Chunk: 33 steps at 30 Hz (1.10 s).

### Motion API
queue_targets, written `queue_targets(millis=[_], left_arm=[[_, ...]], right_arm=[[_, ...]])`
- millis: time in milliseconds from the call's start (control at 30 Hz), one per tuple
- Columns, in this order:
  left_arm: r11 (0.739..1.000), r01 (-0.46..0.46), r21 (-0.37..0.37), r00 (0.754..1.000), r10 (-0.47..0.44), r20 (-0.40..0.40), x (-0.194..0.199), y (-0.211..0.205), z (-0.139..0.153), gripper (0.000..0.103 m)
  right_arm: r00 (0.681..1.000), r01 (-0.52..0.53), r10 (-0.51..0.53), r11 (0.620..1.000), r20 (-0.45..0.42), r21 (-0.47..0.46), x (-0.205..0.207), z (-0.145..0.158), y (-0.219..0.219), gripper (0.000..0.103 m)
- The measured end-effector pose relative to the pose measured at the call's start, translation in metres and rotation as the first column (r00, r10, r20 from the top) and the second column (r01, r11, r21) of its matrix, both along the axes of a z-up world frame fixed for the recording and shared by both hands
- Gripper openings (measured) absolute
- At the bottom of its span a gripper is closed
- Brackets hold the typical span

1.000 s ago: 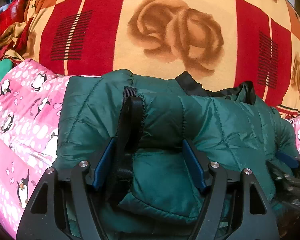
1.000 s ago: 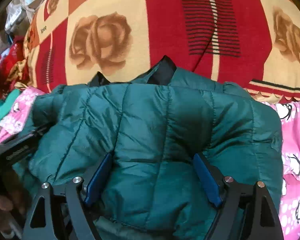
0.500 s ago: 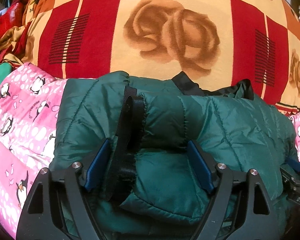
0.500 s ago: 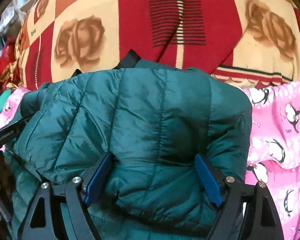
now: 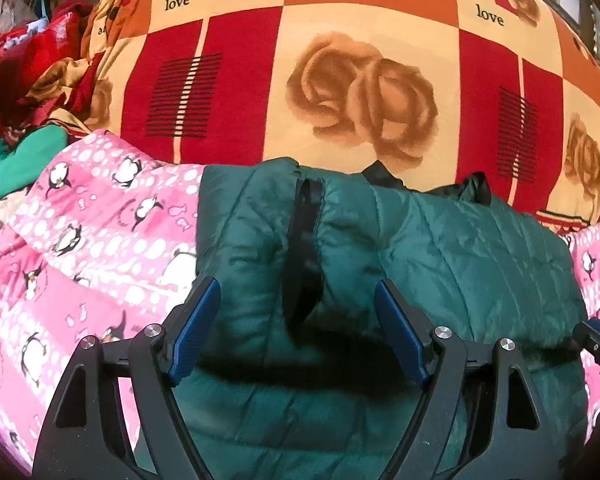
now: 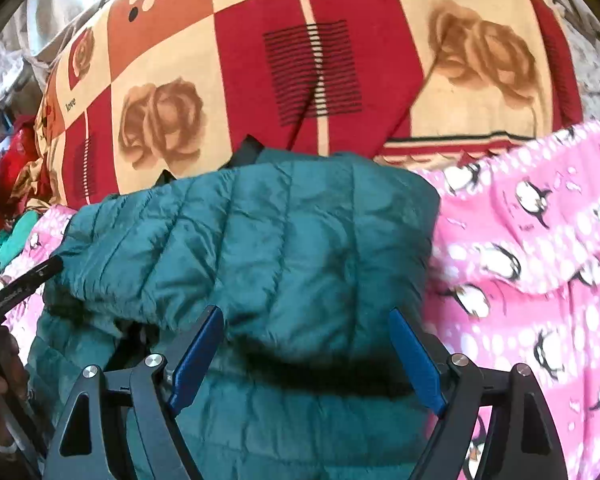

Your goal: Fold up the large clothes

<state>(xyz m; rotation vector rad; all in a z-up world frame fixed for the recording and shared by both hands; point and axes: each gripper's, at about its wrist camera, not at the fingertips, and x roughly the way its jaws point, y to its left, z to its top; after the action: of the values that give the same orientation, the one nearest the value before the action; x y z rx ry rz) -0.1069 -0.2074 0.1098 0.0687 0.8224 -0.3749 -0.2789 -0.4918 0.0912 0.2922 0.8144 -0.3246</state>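
1. Jacket first: the green puffy jacket (image 5: 440,248) lies folded into a fat bundle on the pink penguin blanket (image 5: 100,232). It sits right in front of both tools and partly under them.
2. Its long side runs left to right, from one tool across to the other.
3. The left hand-held gripper (image 5: 298,332) has its blue pads (image 5: 194,328) wide apart. The jaws have just been opening. Jacket cloth shows between them, and a dark black strip (image 5: 306,252) runs up the jacket there, but the pads do not press on anything.
4. The right hand-held gripper (image 6: 306,356) is wide apart too. The jacket fills the gap between its pads (image 6: 198,354), yet nothing is pinched.
5. Both tools are about as near to the jacket as each other. The left one is over the jacket's left part, and the right one is over its right part.
6. The jacket's left edge has pink blanket beside it, and so does its right edge (image 6: 520,260). That looks like good room for moving outward.
7. Past the jacket's far edge lies the big red and cream rose blanket (image 5: 360,92). It is flat and open.
8. A heap of red and green clothes (image 5: 28,92) sits far off to the jacket's left.
9. My guess: this fold is set down, and the bundle now needs one more fold or a tidy.
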Motion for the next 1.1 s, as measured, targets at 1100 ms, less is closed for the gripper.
queue_targets(millis=[1100], left_arm=[[0.997,0.075,0.022,0.992,-0.072,-0.104,-0.094,0.069,-0.018,0.08]], right_arm=[[0.997,0.035,-0.032,0.999,-0.074,0.034,-0.094,-0.019,0.021,0.082]])
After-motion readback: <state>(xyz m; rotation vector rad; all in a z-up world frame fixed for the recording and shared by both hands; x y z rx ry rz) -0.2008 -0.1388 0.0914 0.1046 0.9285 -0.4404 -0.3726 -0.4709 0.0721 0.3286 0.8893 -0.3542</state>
